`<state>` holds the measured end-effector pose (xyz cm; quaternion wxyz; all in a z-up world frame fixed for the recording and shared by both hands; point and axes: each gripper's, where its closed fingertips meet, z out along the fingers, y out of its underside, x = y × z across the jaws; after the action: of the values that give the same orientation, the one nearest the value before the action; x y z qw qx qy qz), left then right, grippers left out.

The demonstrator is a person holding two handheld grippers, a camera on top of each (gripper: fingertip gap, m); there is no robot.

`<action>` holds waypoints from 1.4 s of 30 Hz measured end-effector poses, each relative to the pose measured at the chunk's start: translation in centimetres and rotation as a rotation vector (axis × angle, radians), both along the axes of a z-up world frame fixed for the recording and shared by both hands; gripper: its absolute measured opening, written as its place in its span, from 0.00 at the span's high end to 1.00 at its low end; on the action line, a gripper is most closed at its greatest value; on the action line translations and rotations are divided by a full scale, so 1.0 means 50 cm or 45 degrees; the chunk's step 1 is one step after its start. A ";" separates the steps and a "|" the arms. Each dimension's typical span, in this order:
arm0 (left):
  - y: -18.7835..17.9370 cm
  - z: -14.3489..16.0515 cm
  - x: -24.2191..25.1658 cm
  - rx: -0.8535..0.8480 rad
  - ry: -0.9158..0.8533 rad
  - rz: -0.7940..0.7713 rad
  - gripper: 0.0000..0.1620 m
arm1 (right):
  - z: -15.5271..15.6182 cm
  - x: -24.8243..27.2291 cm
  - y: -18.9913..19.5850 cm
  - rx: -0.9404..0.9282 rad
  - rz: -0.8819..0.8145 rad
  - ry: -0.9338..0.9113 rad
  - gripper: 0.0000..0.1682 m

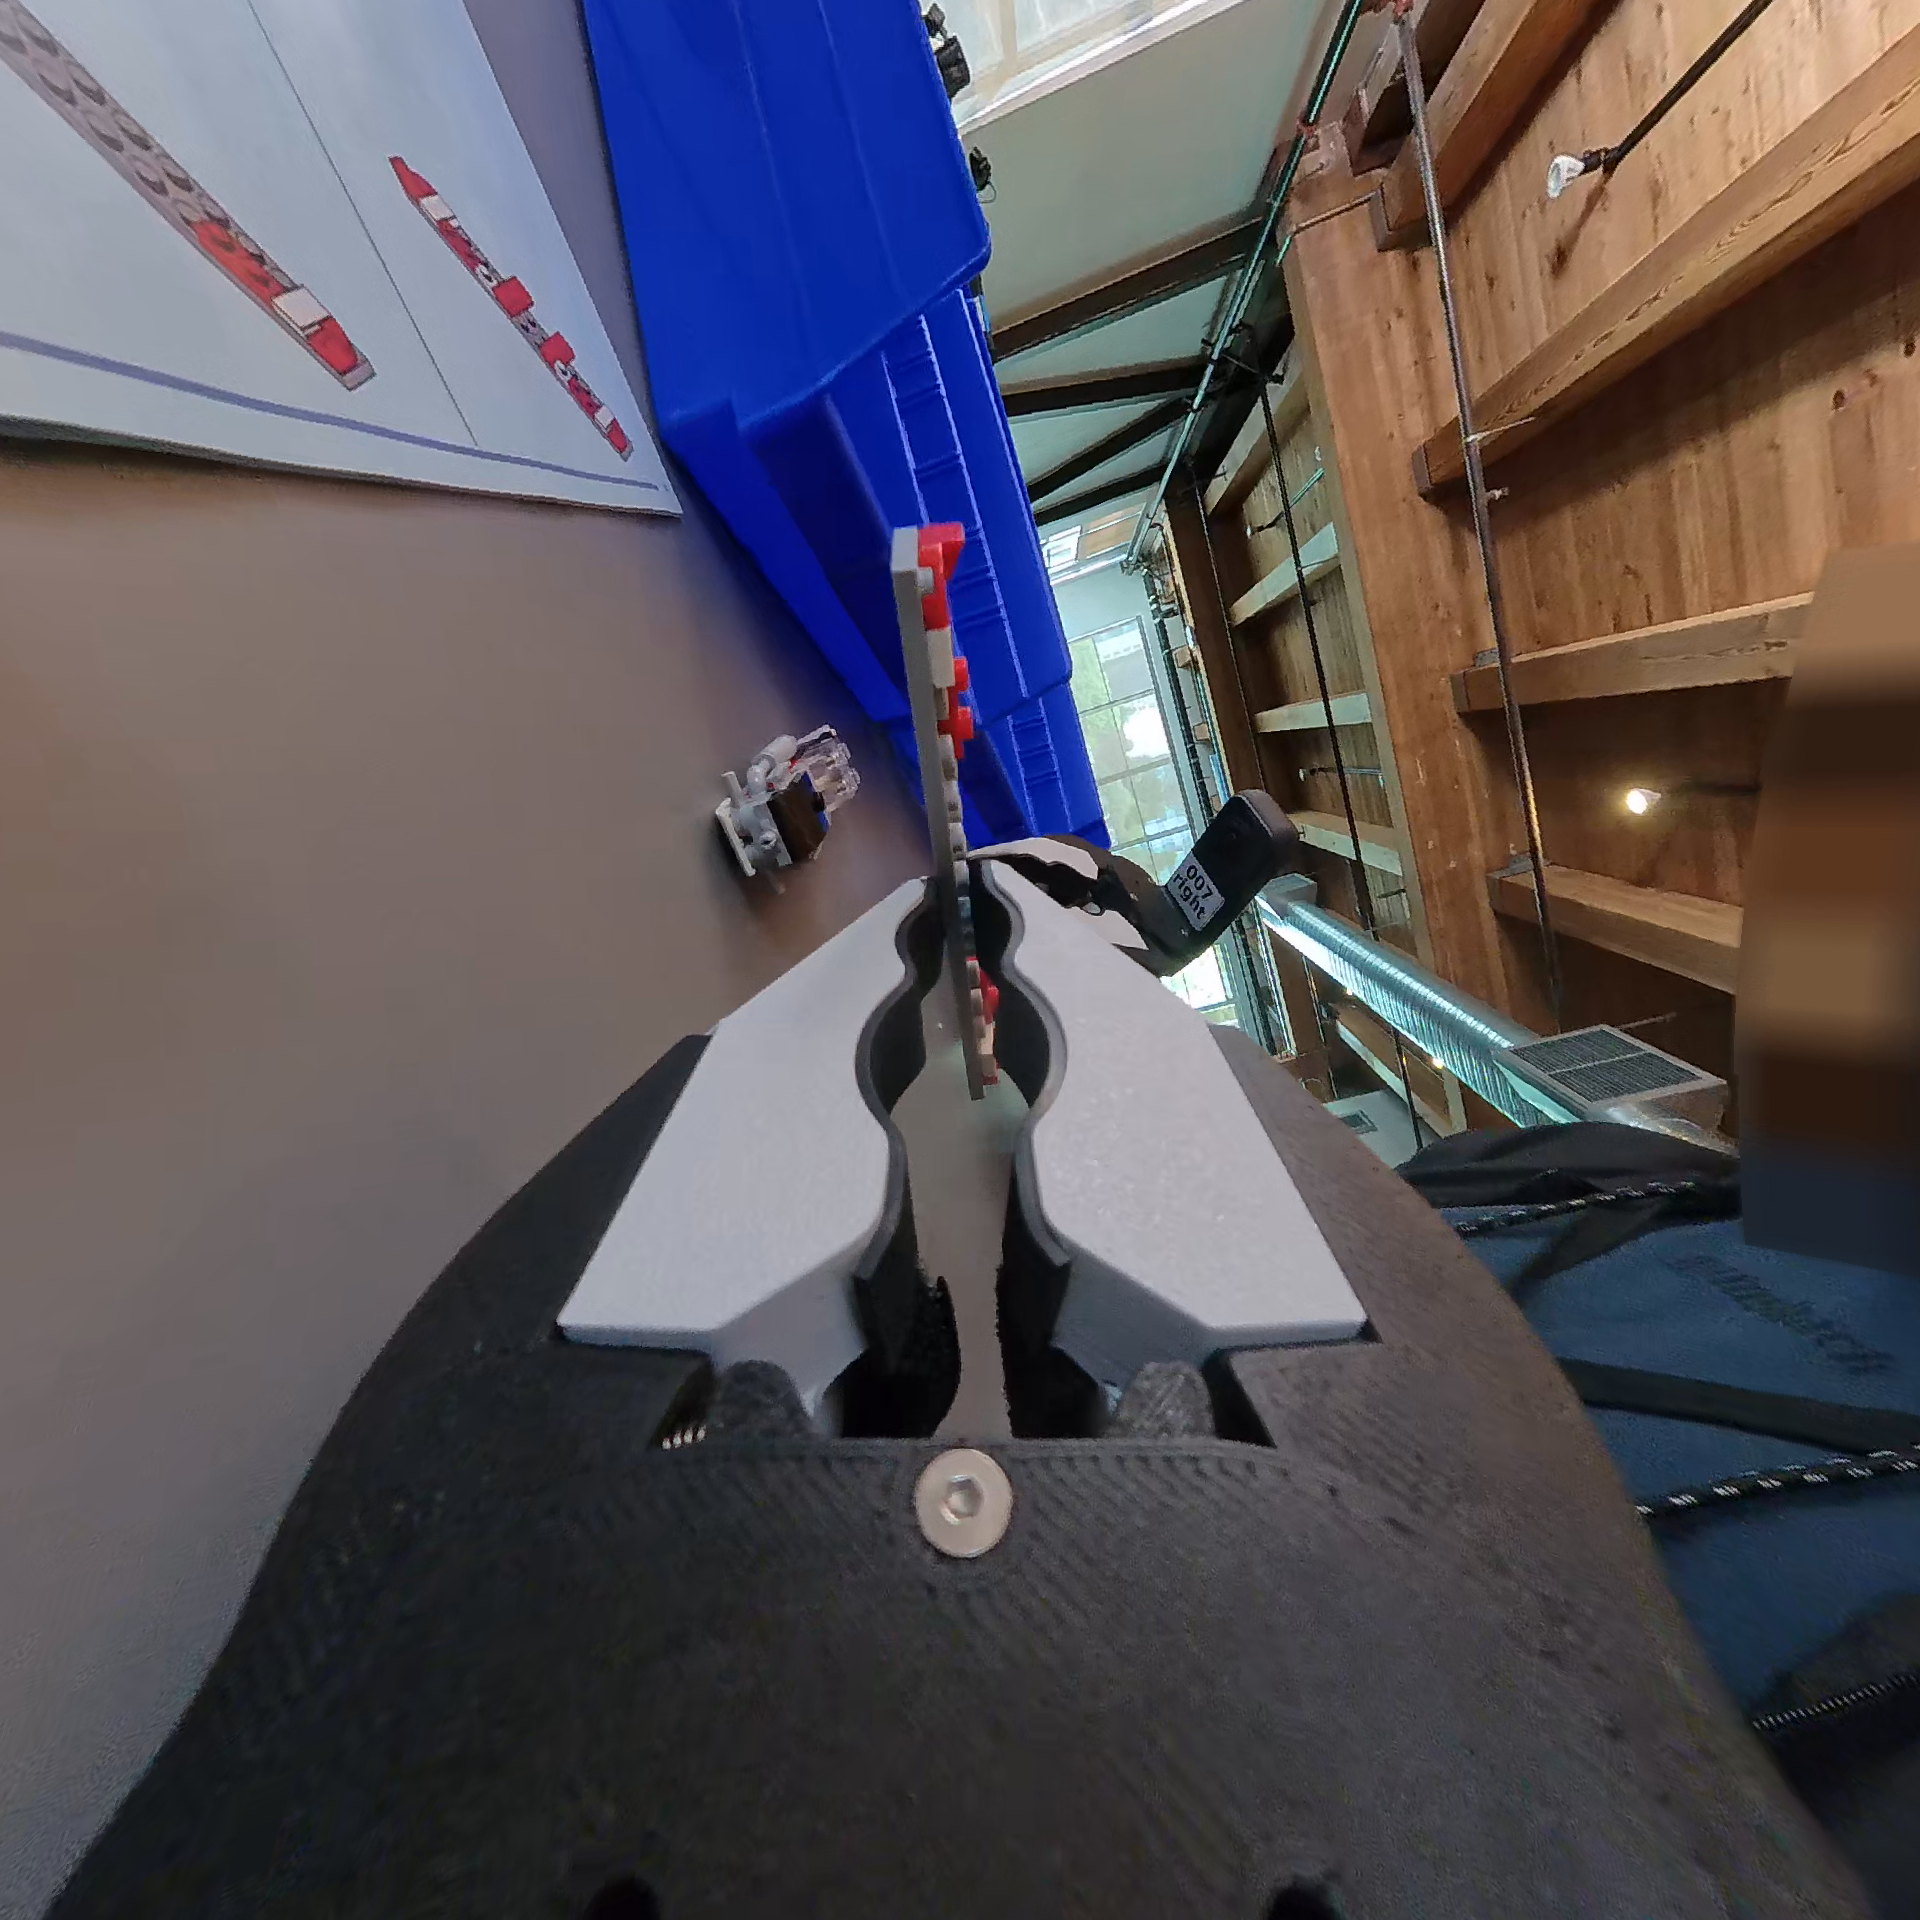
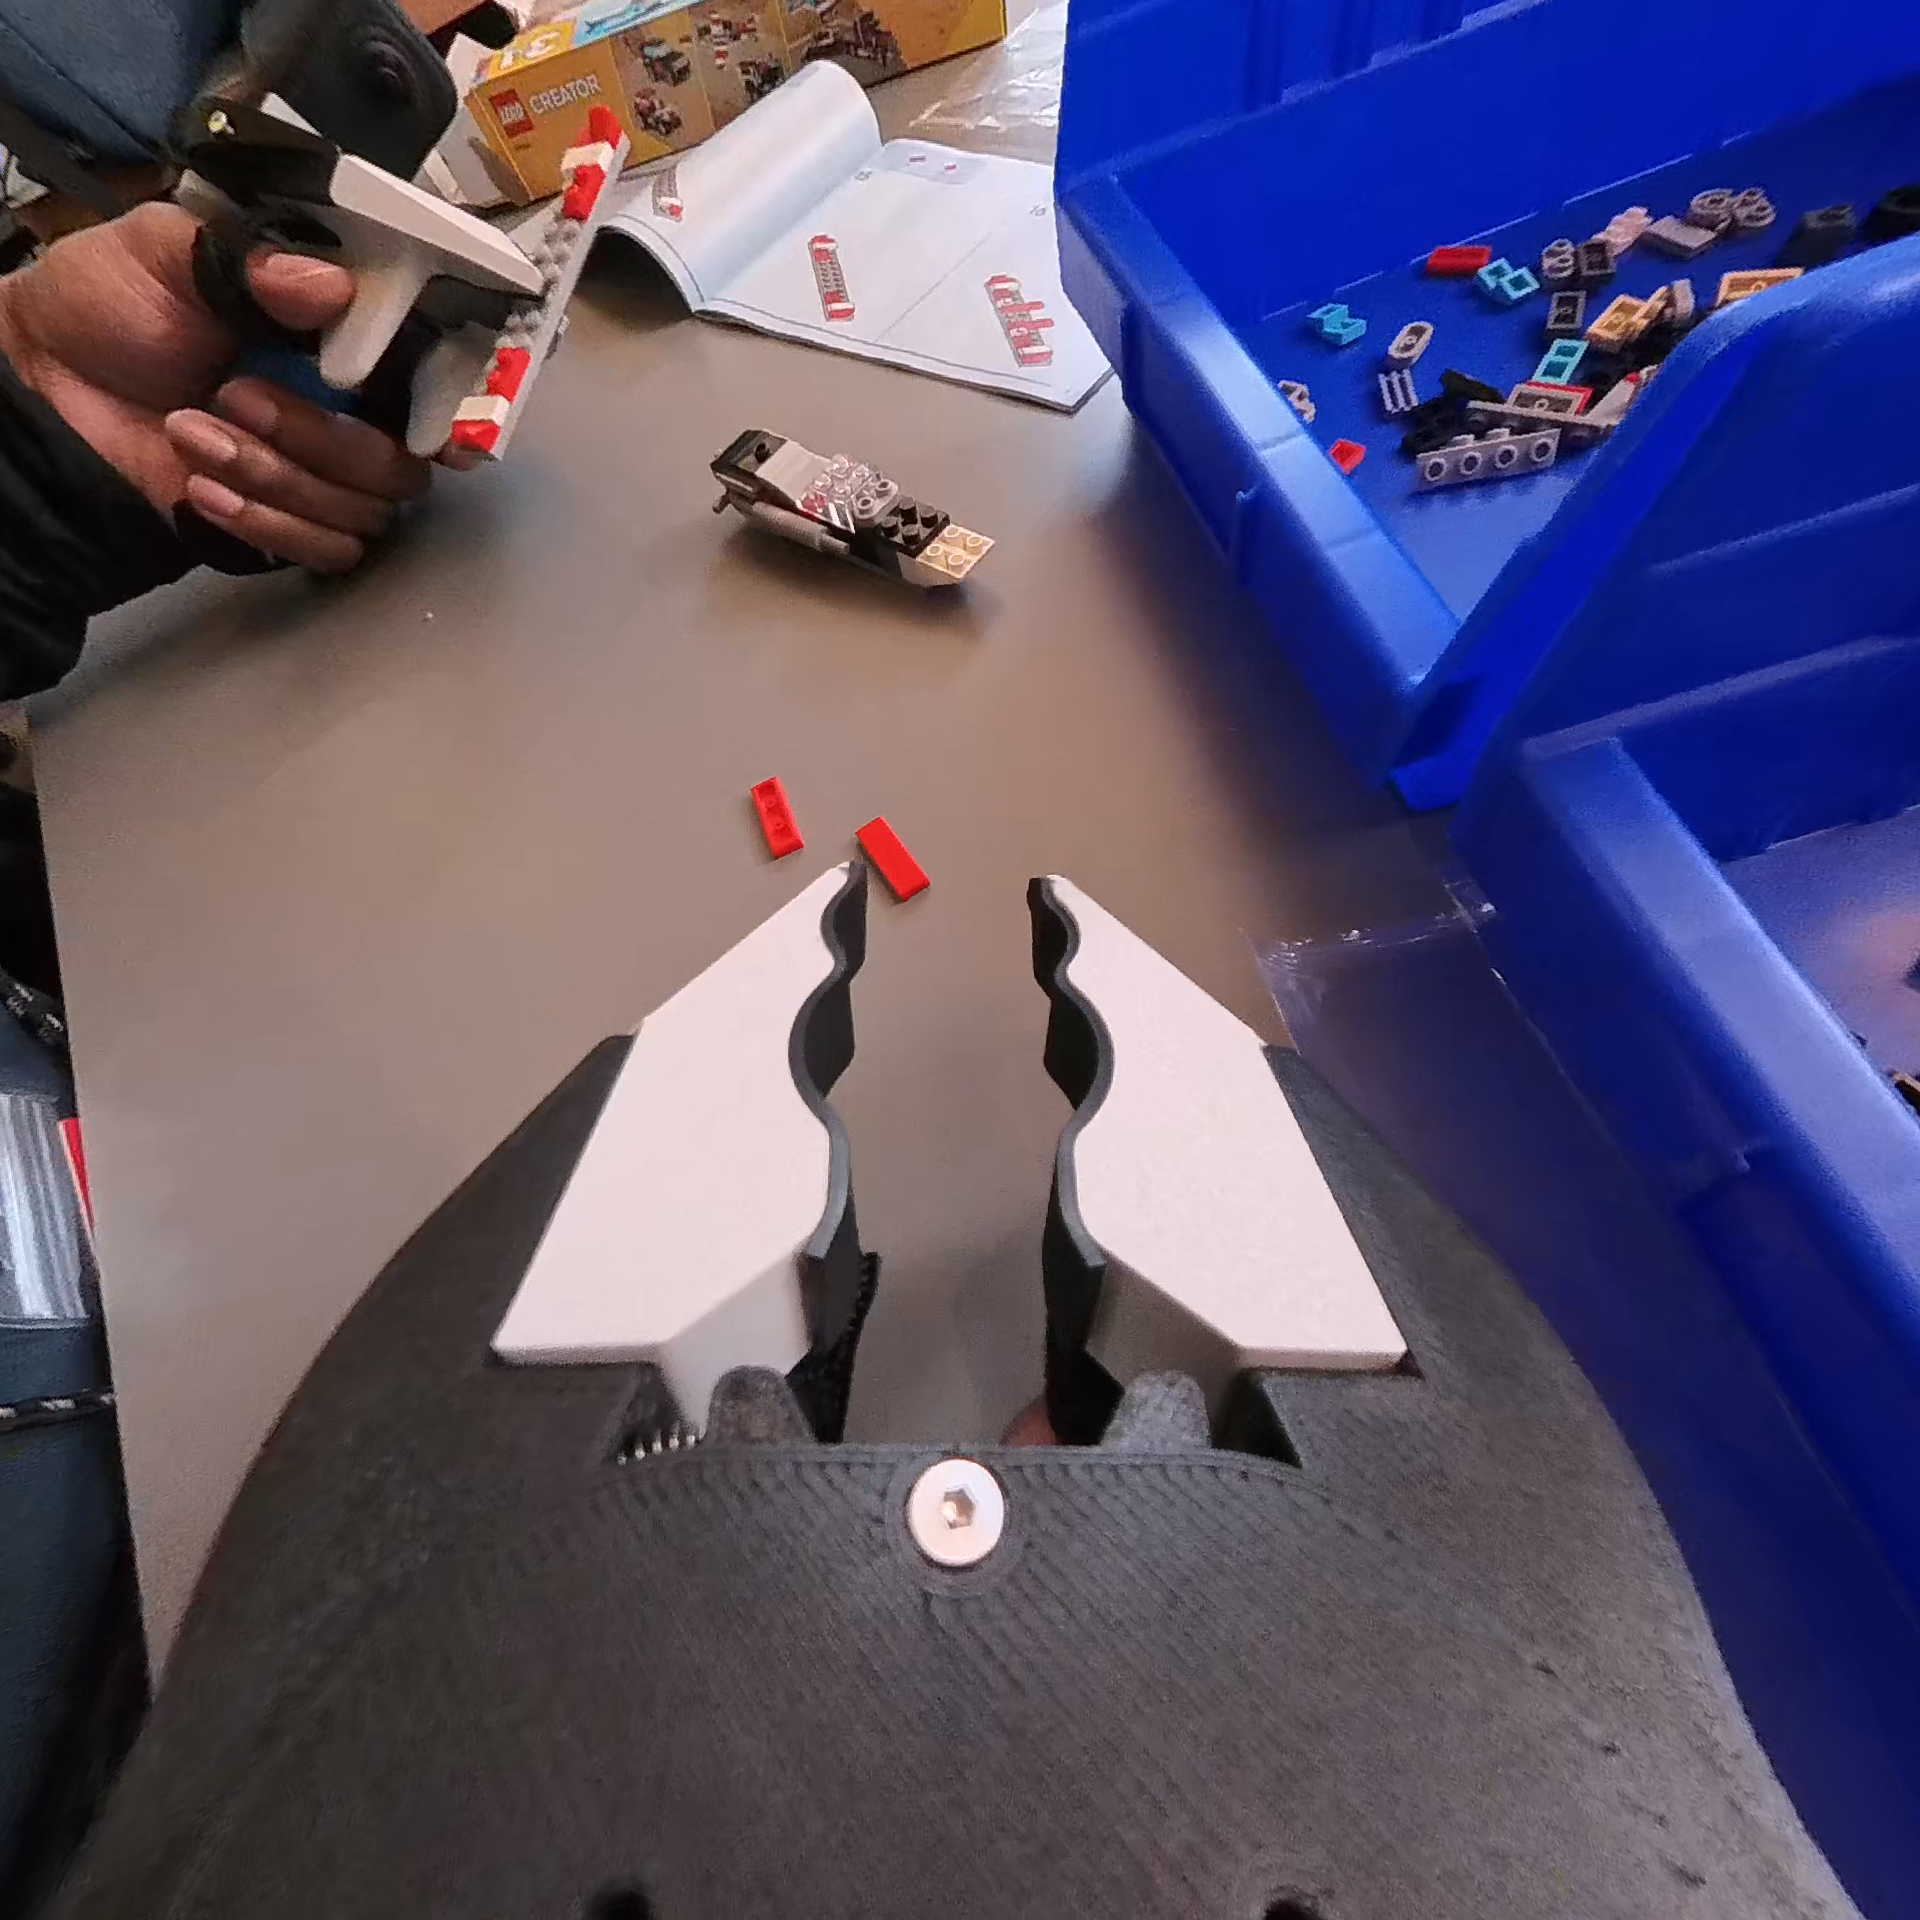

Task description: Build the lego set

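Observation:
My left gripper (image 1: 961, 888) is shut on a long grey plate with red and white pieces (image 1: 935, 717), held edge-on above the table; the right wrist view shows it at the upper left (image 2: 540, 301). My right gripper (image 2: 945, 883) is open and empty, low over the grey table. A smooth red tile (image 2: 891, 858) lies just past its left fingertip, and a second red piece (image 2: 776, 817) lies a little further left. A small black, white and clear sub-build (image 2: 852, 509) rests mid-table, and it also shows in the left wrist view (image 1: 784, 805).
Blue bins (image 2: 1351, 499) line the right side; the far one holds several loose pieces (image 2: 1538, 343). An open instruction booklet (image 2: 883, 249) and the yellow set box (image 2: 727, 73) lie at the back. A clear plastic bag (image 2: 1361, 977) sits by the near bin. A hand (image 2: 208, 395) holds the left gripper. The gap from one gripper's tips to the other's is roughly 25 cm. My right gripper is the nearer one to the smooth red tile (image 2: 891, 858): about 4 cm, against 20 cm.

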<state>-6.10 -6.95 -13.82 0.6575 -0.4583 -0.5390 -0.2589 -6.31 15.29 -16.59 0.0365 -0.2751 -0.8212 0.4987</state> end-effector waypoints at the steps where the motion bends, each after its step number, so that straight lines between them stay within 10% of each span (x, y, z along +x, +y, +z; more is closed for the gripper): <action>1: 0.000 -0.001 -0.001 -0.003 -0.002 0.003 0.97 | 0.000 0.000 0.000 -0.004 0.002 -0.006 0.81; 42: -0.010 0.032 0.012 0.117 0.081 -0.019 0.97 | -0.035 -0.007 -0.002 0.128 -0.018 -0.079 0.79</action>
<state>-5.51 -7.46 -12.22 0.6928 -0.4396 -0.5019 -0.2736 -6.65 15.19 -18.34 0.0281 -0.2940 -0.8440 0.4477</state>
